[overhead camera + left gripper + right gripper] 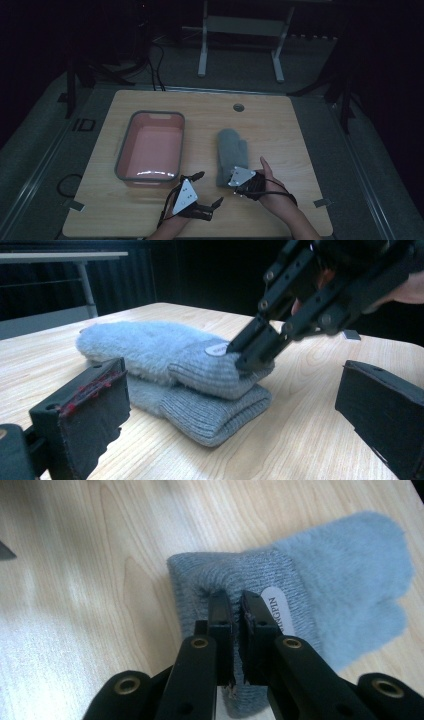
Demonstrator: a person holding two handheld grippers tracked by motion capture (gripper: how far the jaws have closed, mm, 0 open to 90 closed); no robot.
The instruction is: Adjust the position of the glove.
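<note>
At the near edge of the table (280, 220) we hold the left tool (208, 189) wide apart and empty, hovering just left of the grey mittens (231, 152). Our right tool (236, 611) is pinched nearly closed on the ribbed cuff of the upper mitten (300, 587), beside its white label (276, 609); a second mitten (200, 410) lies stacked under it. We judge the grasp step is in hand, and the next move calls for lifting the cuff cleanly so the lower mitten stays put or comes along on purpose. Bare wood surrounds the pair right of centre. Farther left, the pink bin (123, 150) stands well apart, with open table between.
</note>
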